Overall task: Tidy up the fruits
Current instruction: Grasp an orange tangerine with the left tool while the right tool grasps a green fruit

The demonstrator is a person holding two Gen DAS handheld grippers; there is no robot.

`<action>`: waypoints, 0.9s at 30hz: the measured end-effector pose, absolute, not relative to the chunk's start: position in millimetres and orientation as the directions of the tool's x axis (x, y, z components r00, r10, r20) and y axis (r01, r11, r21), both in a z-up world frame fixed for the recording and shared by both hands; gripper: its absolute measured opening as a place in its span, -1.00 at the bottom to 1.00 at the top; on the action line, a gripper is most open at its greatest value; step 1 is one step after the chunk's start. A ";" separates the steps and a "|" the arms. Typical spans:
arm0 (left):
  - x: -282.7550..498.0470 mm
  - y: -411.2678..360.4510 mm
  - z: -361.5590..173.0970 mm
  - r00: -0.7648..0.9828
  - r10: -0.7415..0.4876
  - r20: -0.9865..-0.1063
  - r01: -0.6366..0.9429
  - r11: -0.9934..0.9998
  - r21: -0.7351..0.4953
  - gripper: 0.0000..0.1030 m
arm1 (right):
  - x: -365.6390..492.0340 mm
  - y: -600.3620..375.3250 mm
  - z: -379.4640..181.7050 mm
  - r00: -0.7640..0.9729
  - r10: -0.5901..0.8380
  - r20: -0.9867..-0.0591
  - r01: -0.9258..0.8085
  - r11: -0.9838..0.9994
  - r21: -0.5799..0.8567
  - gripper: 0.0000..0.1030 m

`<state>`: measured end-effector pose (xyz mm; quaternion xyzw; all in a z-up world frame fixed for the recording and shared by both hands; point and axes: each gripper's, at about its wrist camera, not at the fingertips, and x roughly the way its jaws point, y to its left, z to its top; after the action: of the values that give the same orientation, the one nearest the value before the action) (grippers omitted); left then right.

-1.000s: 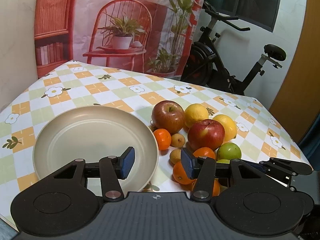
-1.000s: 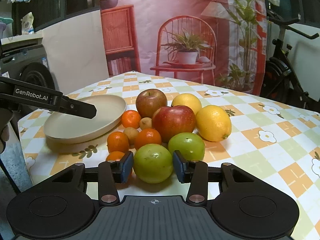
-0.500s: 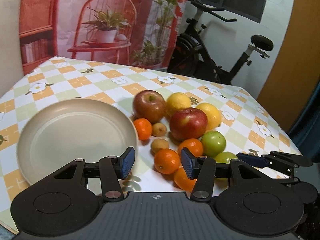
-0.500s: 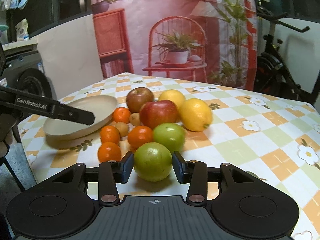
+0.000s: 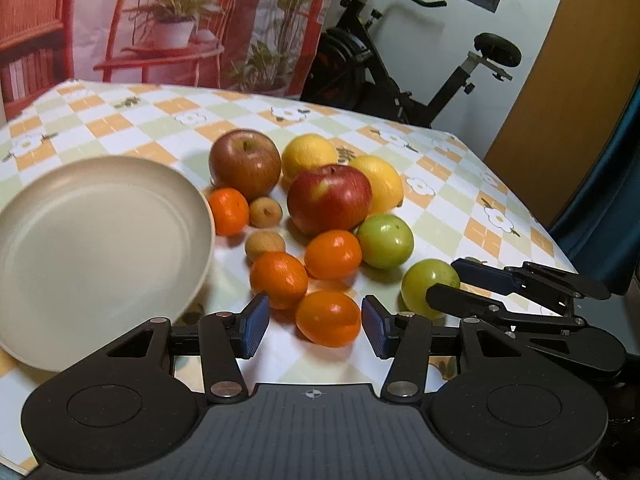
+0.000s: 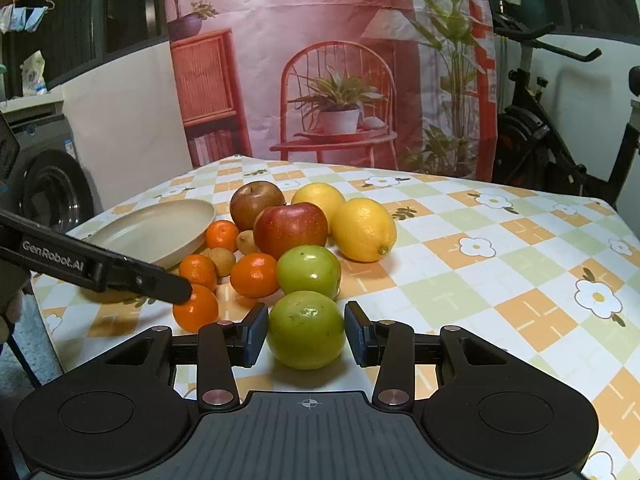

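Note:
Fruit lies piled on the checked tablecloth: two red apples (image 5: pixel 328 198), two lemons (image 5: pixel 380 182), several oranges, two small brown fruits (image 5: pixel 265 211) and a green fruit (image 5: pixel 385 240). A beige plate (image 5: pixel 80 240) sits to their left, with nothing in it. My left gripper (image 5: pixel 314 327) is open, its blue pads on either side of the front orange (image 5: pixel 328 318), with a gap on the left. My right gripper (image 6: pixel 306 334) is shut on a second green fruit (image 6: pixel 306 328), a little apart from the pile. One left finger (image 6: pixel 120 272) reaches in beside the front orange (image 6: pixel 196 308).
The table's near edge runs just under both grippers. Bare cloth (image 6: pixel 500 264) stretches right of the pile. An exercise bike (image 5: pixel 400 60) and a printed backdrop (image 6: pixel 340 80) stand behind the table, and a washing machine (image 6: pixel 52 188) stands on the left.
My left gripper swung right from over the plate and dipped, so the front orange now sits between its pads. My right gripper drew the green fruit away from the pile.

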<state>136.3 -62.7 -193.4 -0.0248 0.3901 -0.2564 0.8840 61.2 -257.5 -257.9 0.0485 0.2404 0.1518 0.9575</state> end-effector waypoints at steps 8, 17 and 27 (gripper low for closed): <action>143.2 -69.1 -204.5 0.519 -0.494 -0.697 0.418 0.859 -0.297 0.04 | 60.9 -261.1 -258.6 0.836 0.328 -0.440 -0.273 0.944 0.186 -0.25; 147.1 -69.8 -210.8 0.496 -0.508 -0.704 0.408 0.852 -0.328 -0.18 | 61.1 -260.1 -259.0 0.836 0.325 -0.441 -0.273 0.945 0.179 -0.24; 141.8 -69.8 -209.7 0.514 -0.491 -0.703 0.413 0.860 -0.298 -0.18 | 63.0 -258.7 -260.5 0.830 0.330 -0.450 -0.276 0.944 0.183 -0.21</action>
<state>141.8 -69.8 -209.7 -0.0464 0.4186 -0.2603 0.8688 63.0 -258.7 -260.5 0.0552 0.2449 0.1585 0.9549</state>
